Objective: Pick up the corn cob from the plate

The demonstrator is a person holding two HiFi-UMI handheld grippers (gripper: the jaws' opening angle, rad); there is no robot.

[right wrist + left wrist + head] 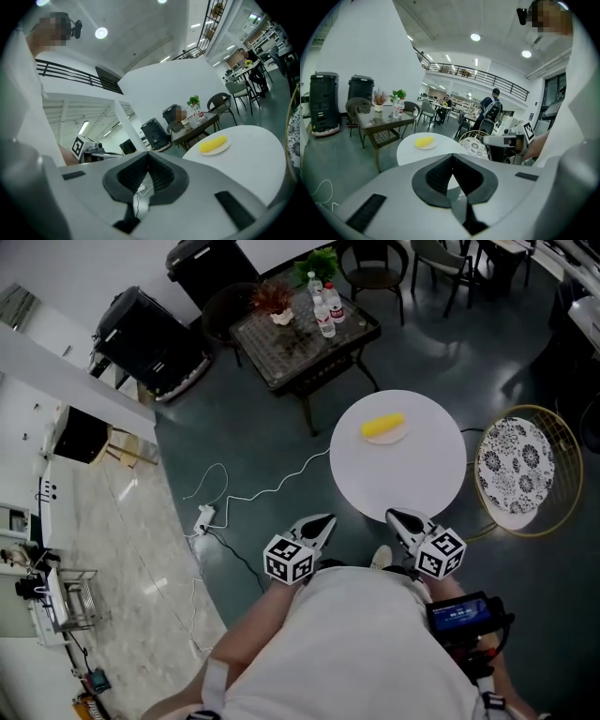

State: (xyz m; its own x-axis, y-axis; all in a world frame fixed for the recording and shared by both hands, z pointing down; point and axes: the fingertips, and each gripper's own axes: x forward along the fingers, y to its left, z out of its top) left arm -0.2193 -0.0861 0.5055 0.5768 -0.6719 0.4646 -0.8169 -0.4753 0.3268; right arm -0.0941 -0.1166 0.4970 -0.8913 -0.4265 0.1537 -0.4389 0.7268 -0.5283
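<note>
Straight ahead across tabletop (pixel 412 486) to corn (pixel 382 426) on plate (pixel 387 439), long axis crosswise; slightly nearer right claw (pixel 401 518) than left claw (pixel 322 524); both closed, empty.

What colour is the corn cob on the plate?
Yellow. The corn cob shows best in the head view.

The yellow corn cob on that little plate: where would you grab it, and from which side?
Around its middle, coming down from above. The yellow corn cob lies flat on the small white plate, long axis across the round white table, so a pinch across its long sides should hold best.
</note>
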